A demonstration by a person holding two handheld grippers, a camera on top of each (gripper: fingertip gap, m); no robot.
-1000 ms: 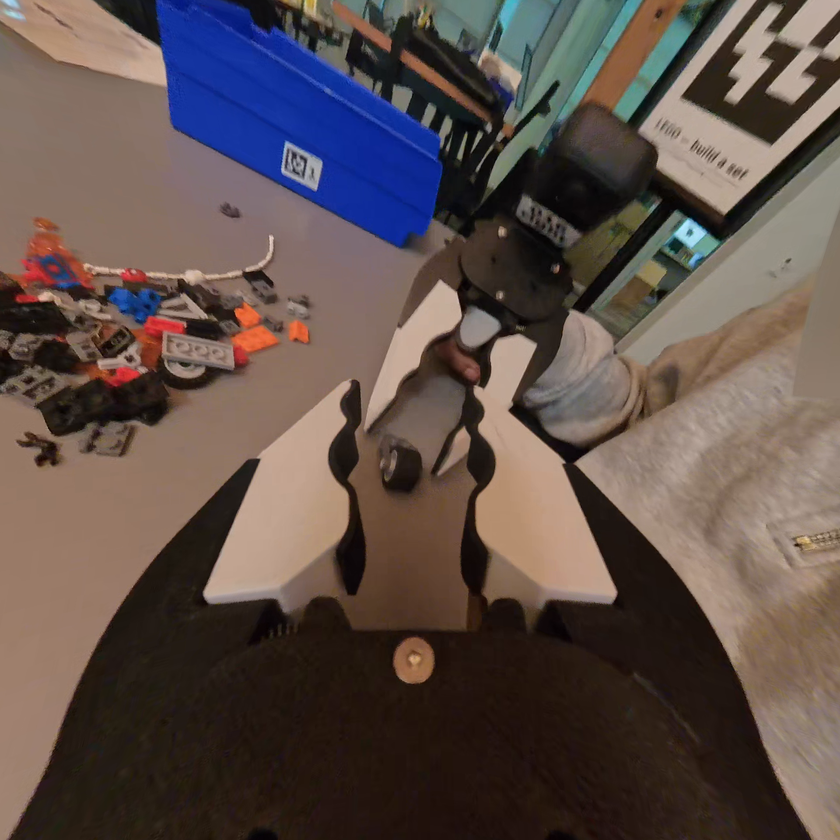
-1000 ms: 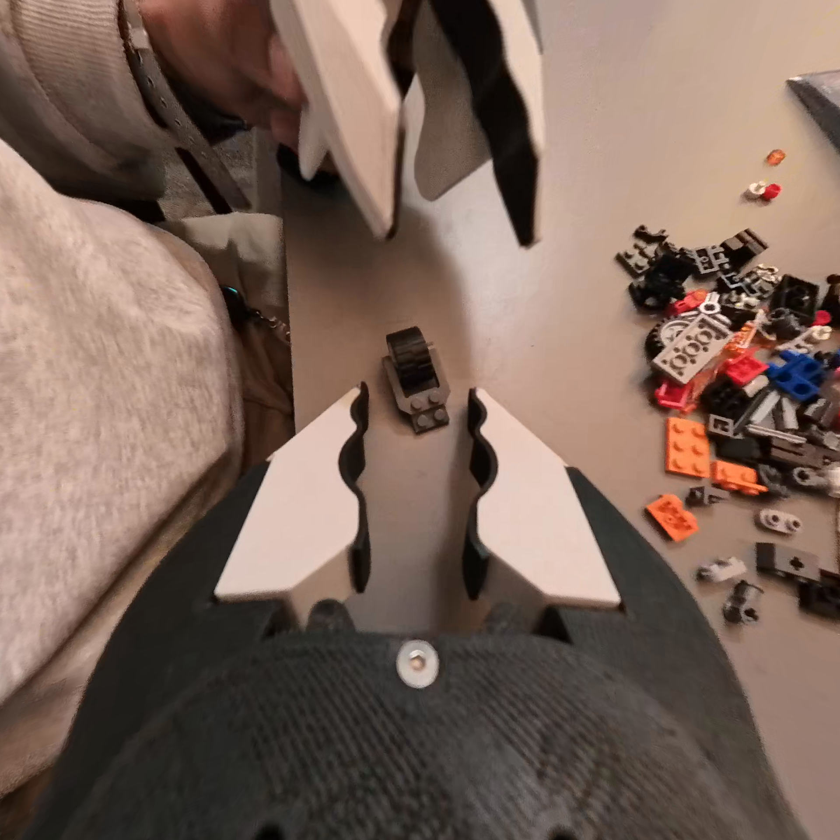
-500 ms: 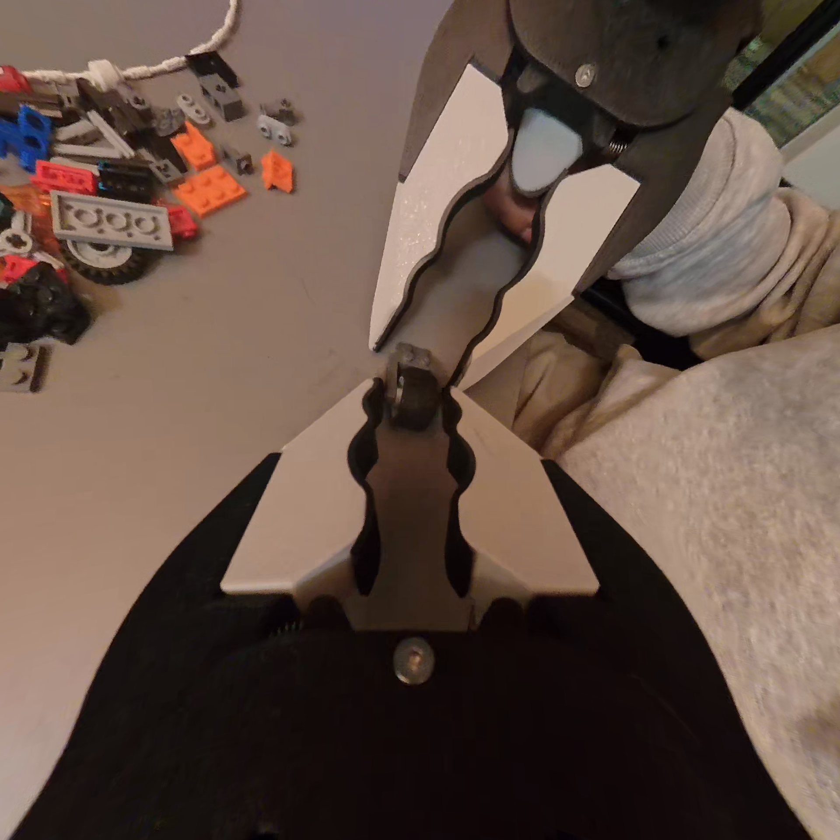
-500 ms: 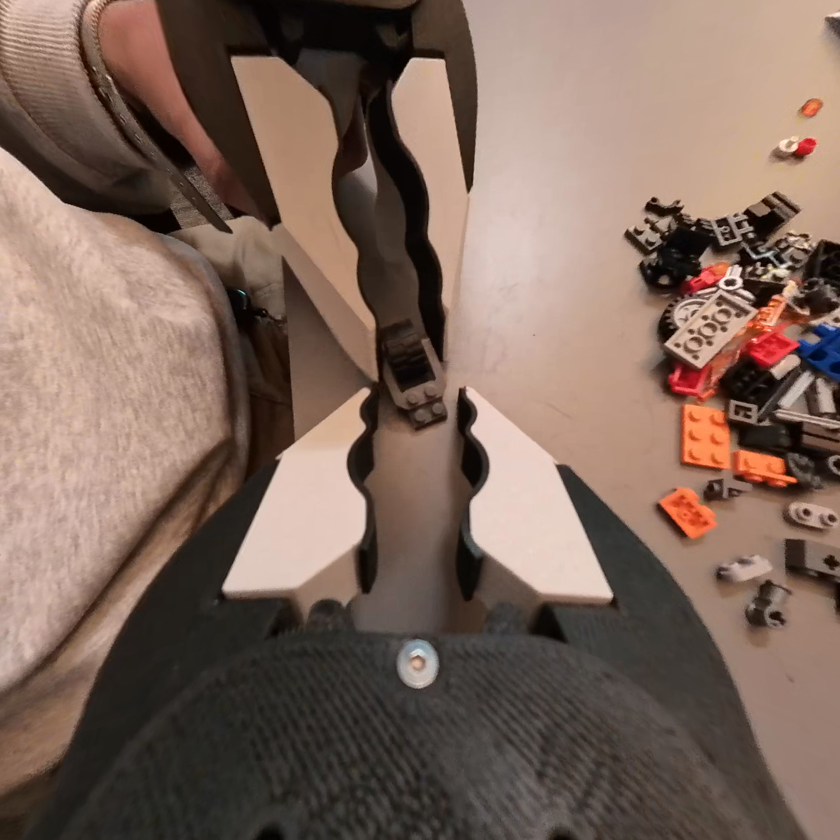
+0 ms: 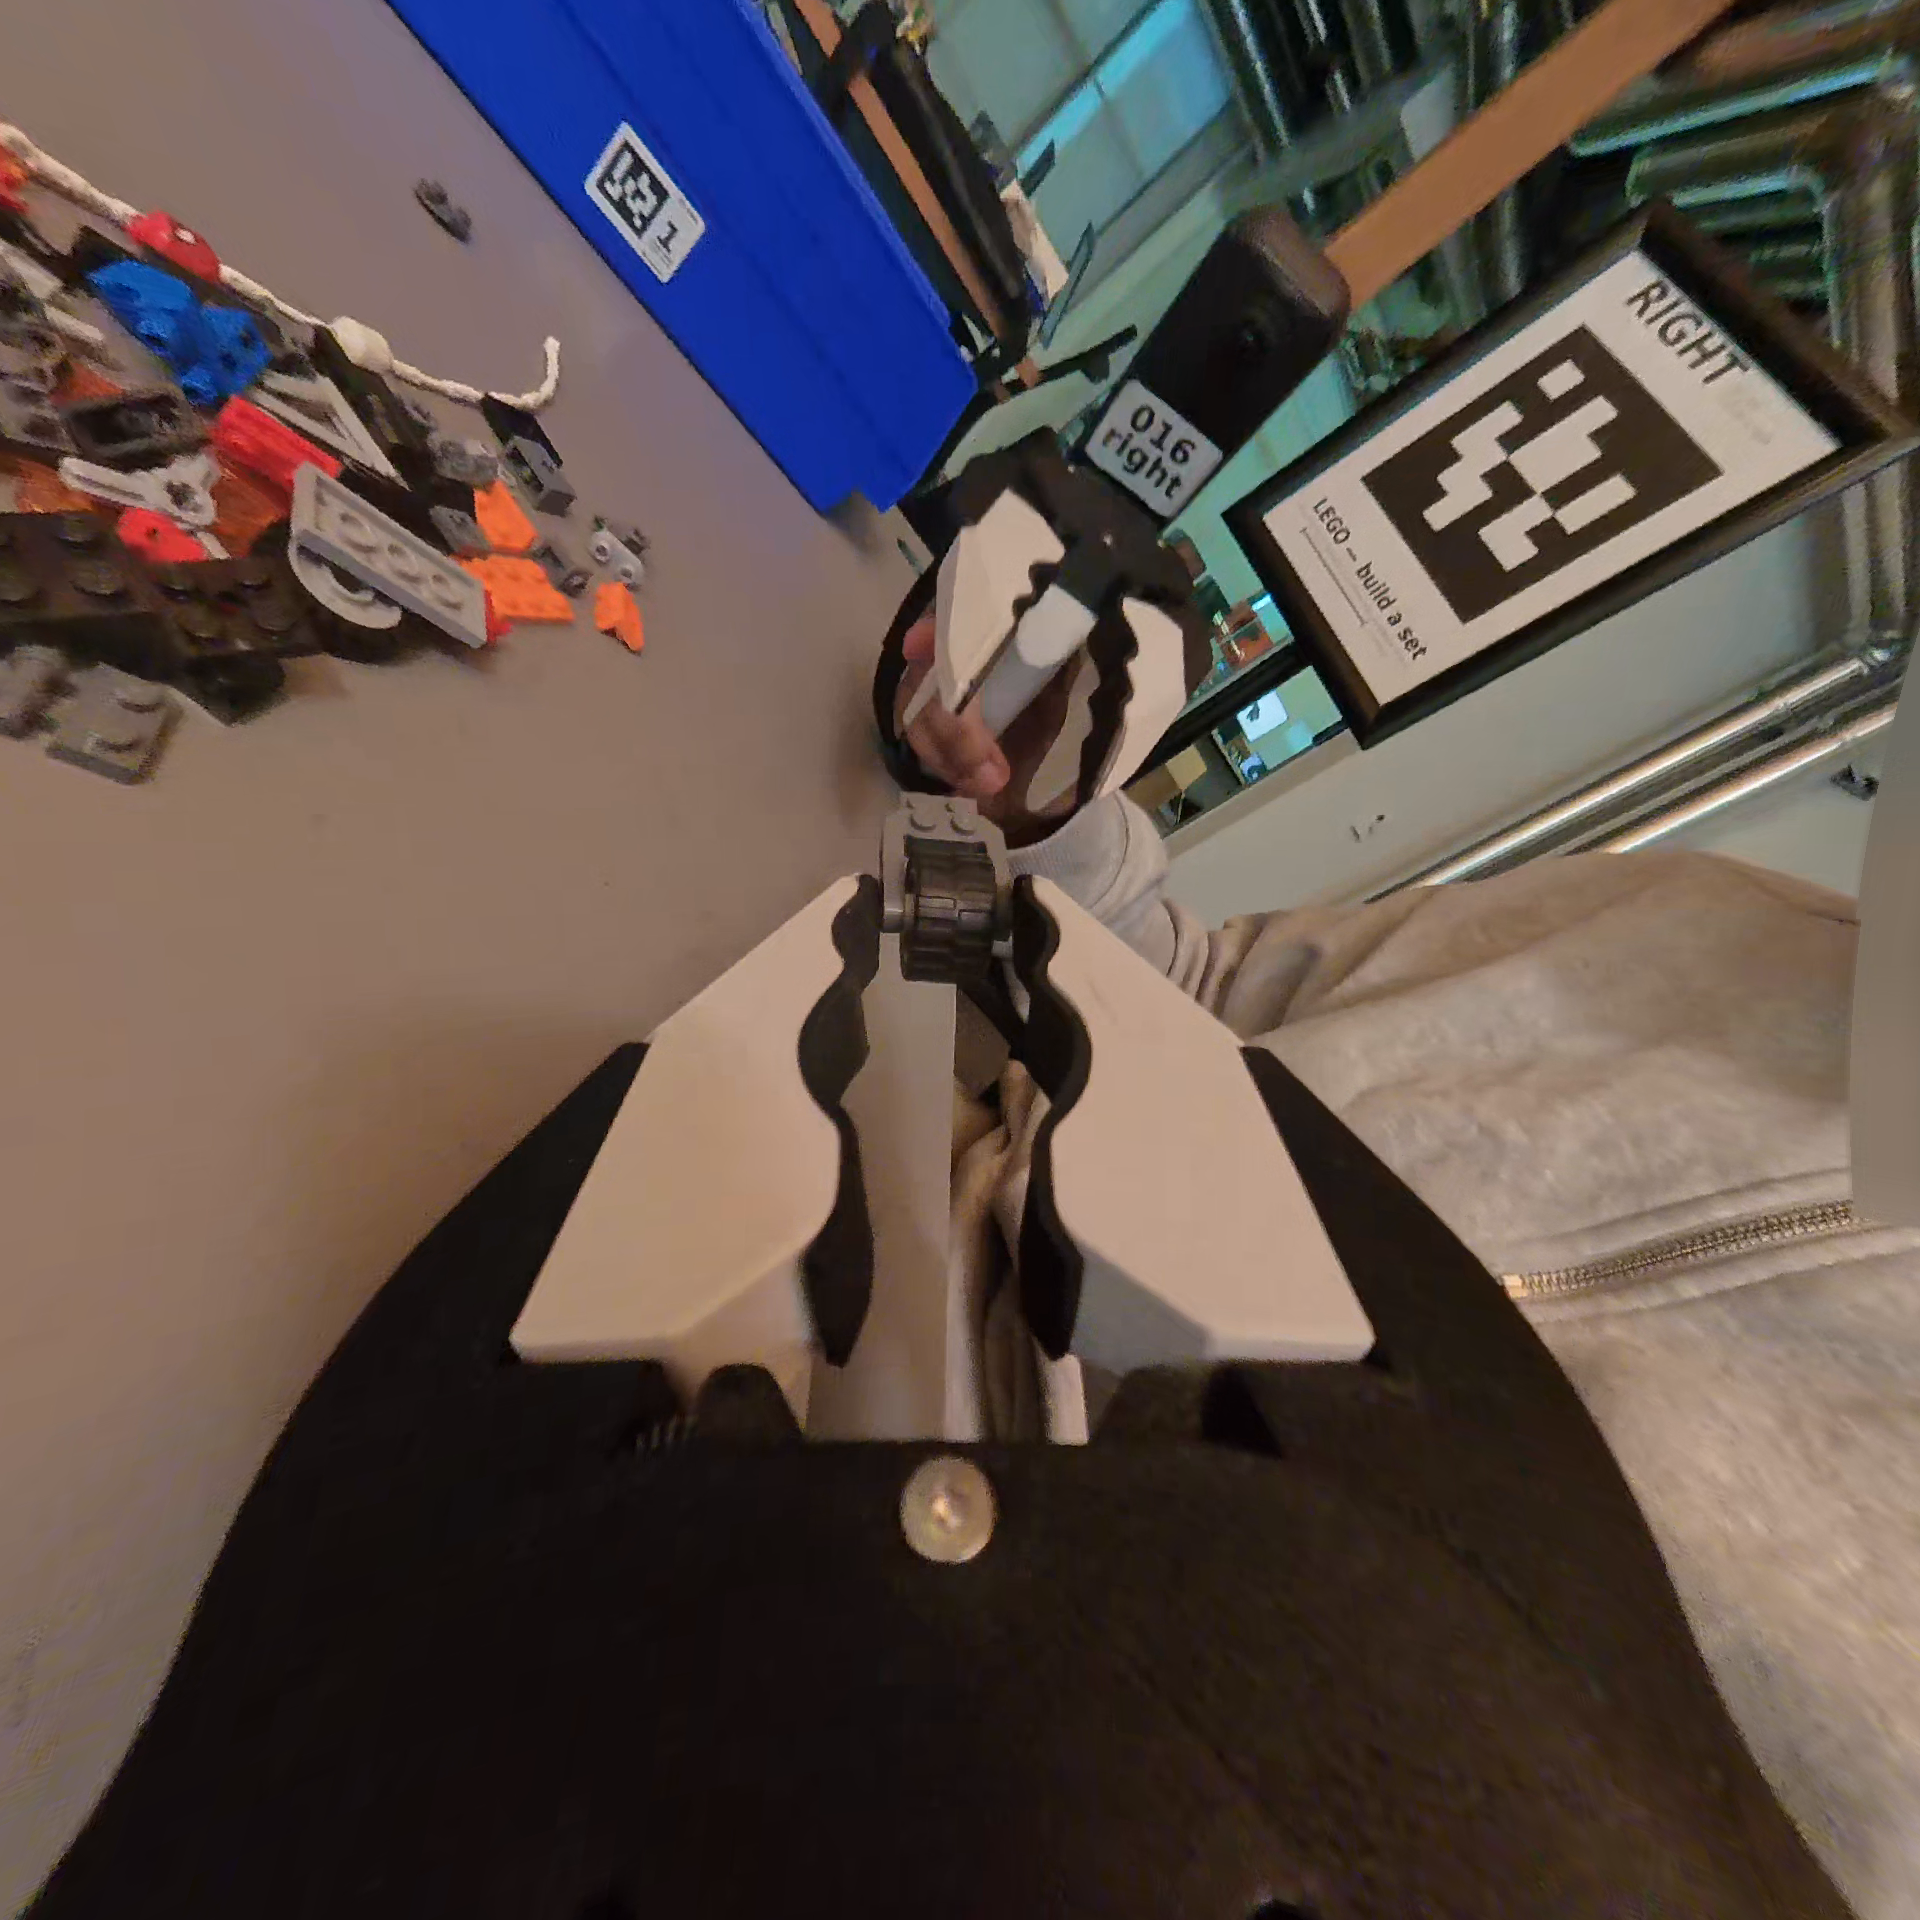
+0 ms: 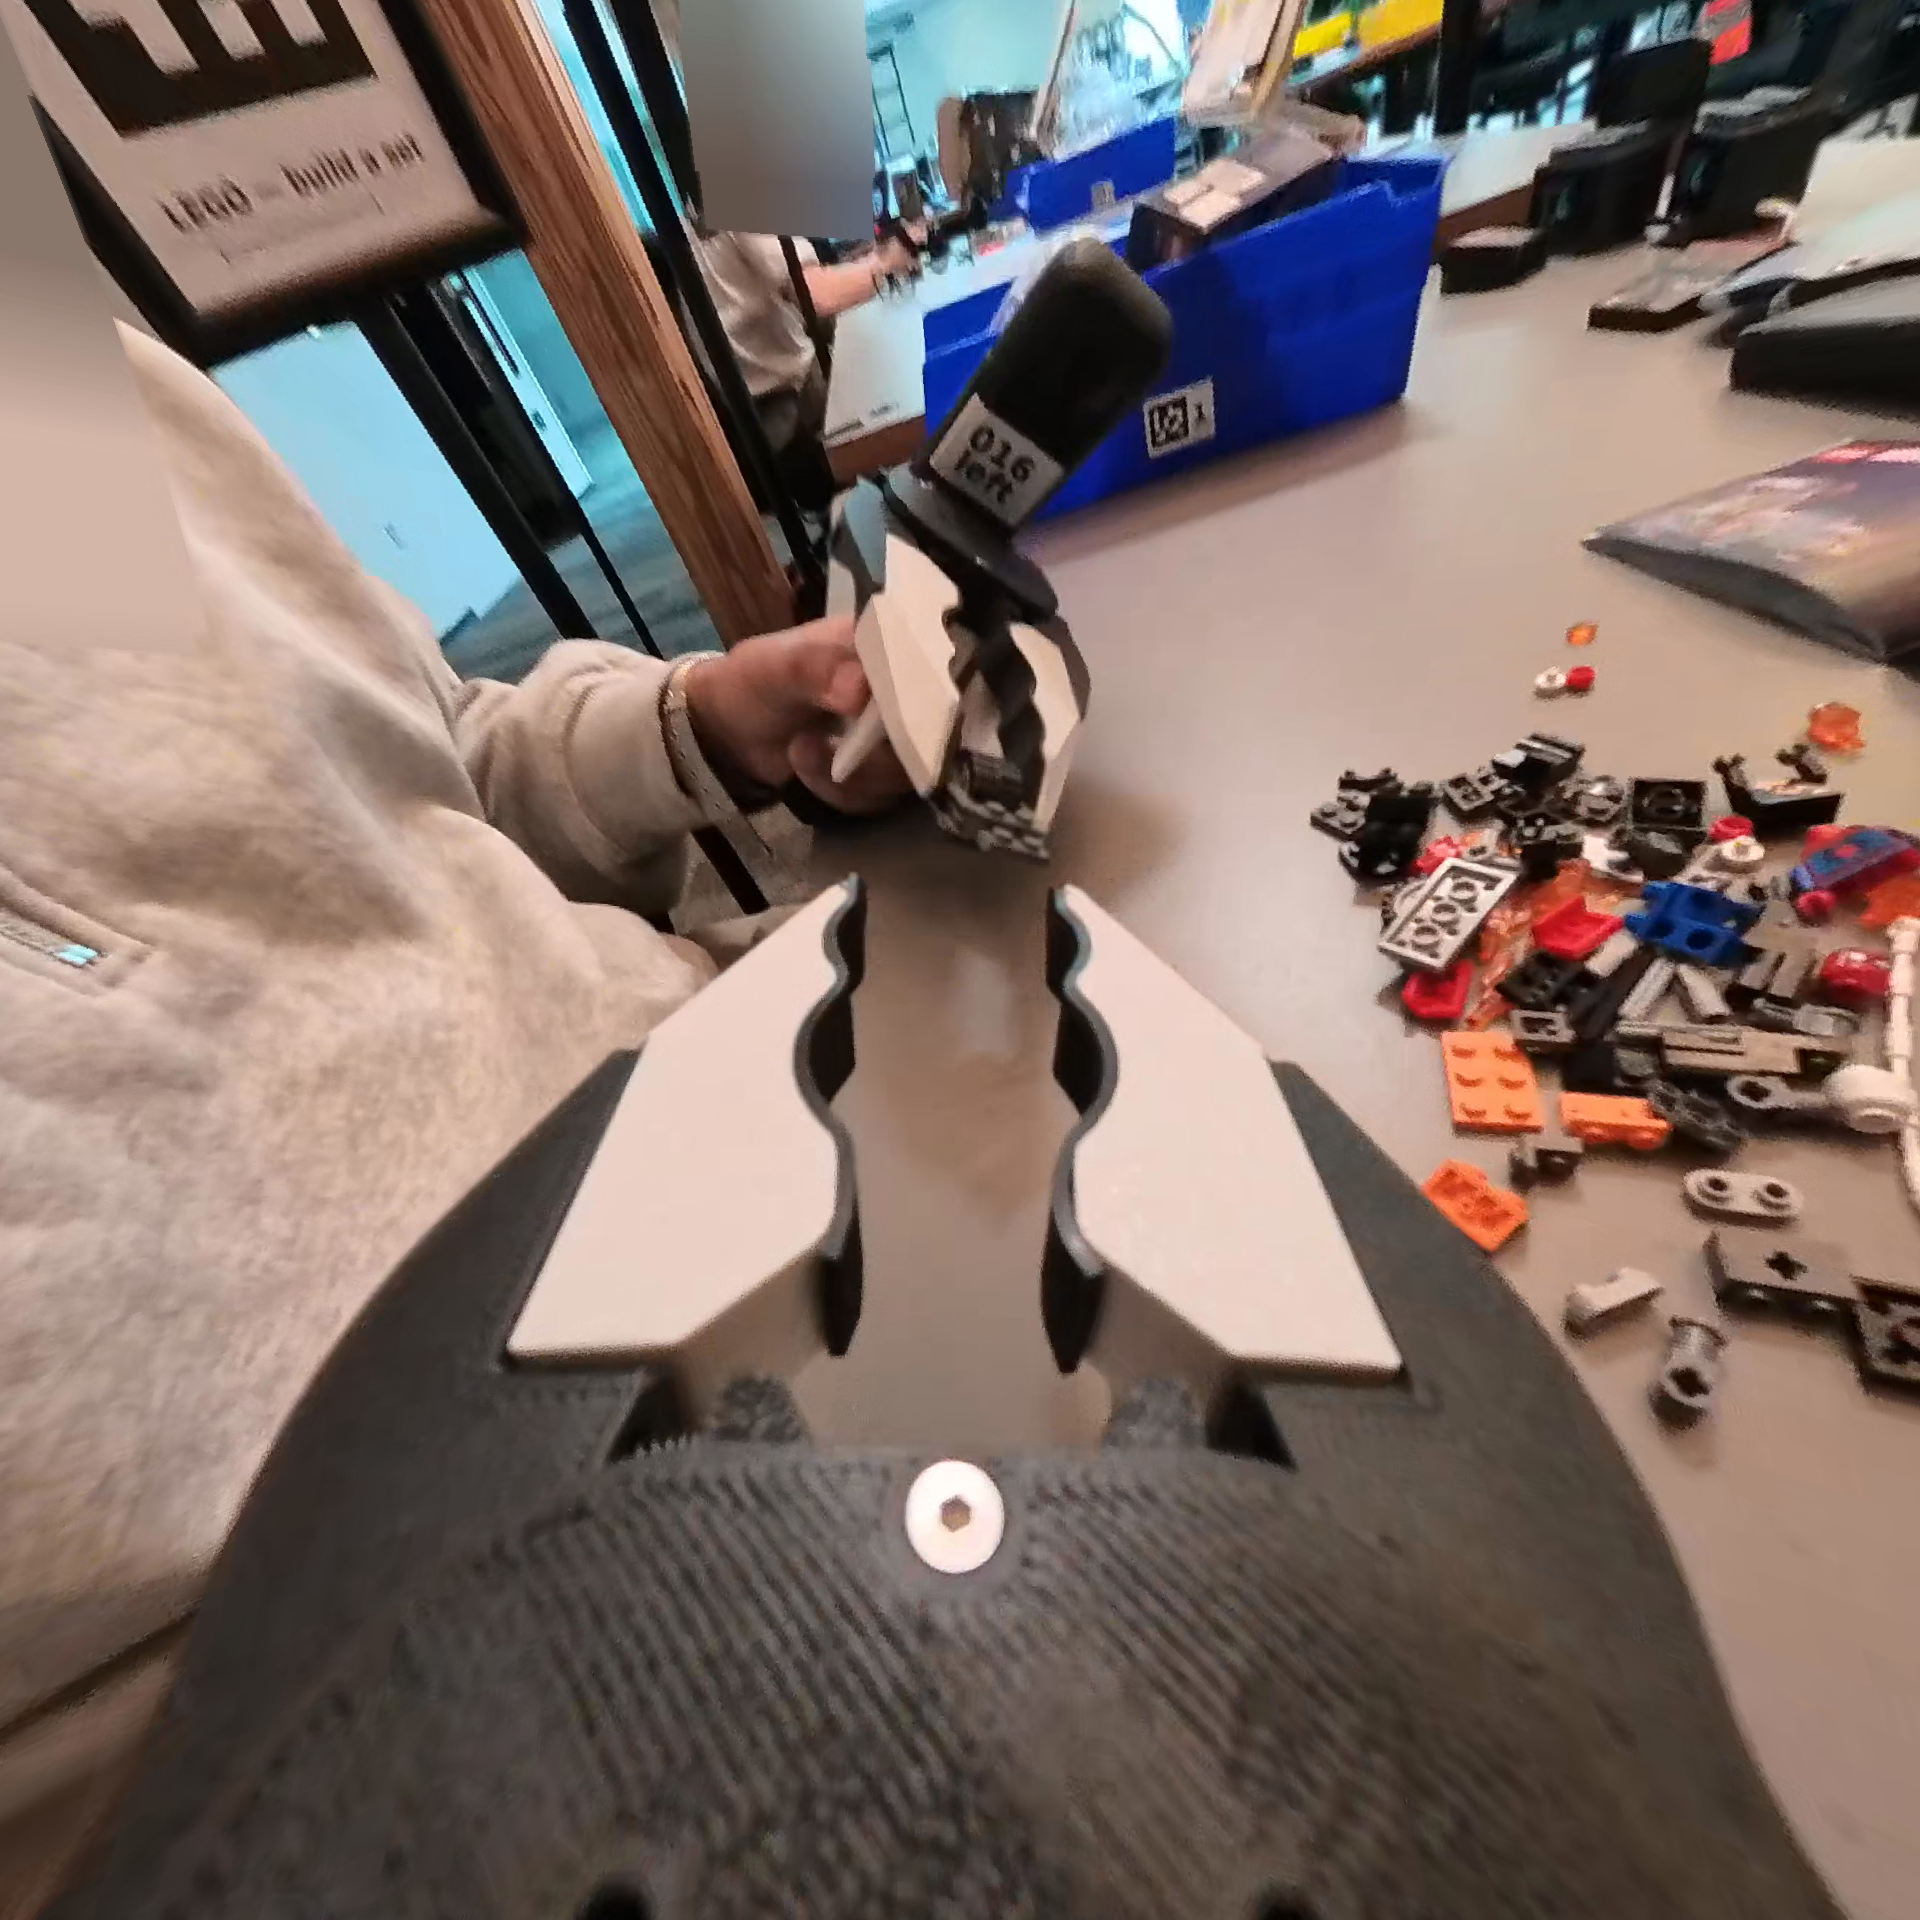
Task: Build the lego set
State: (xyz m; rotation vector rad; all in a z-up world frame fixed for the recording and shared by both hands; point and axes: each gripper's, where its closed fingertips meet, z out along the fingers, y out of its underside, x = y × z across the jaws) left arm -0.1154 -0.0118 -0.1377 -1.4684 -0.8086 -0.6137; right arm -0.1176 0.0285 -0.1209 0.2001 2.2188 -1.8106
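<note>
My left gripper [image 5: 940, 896] is shut on a small wheel piece [image 5: 943, 920], a black tyre on a grey plate, and holds it above the grey table [image 5: 416, 935] near its edge. In the right wrist view the left gripper [image 6: 992, 805] hangs tilted over the table with the wheel piece [image 6: 992, 821] at its tips. My right gripper [image 6: 956, 914] is open and empty, just short of the left one. It shows farther off in the left wrist view [image 5: 1023, 717], held in a hand.
A pile of loose bricks [image 6: 1621, 956] lies on the table, also in the left wrist view [image 5: 260, 499]. A blue bin [image 5: 727, 208] stands behind it. A booklet [image 6: 1787, 551] lies at far right. A framed sign [image 5: 1538, 468] and the person's grey sweatshirt [image 5: 1558, 1143] border the table edge. There is about 5 cm between the tips of the two grippers.
My left gripper closed on the wheel piece and lifted it off the table. My right gripper drew back from it and stayed open.
</note>
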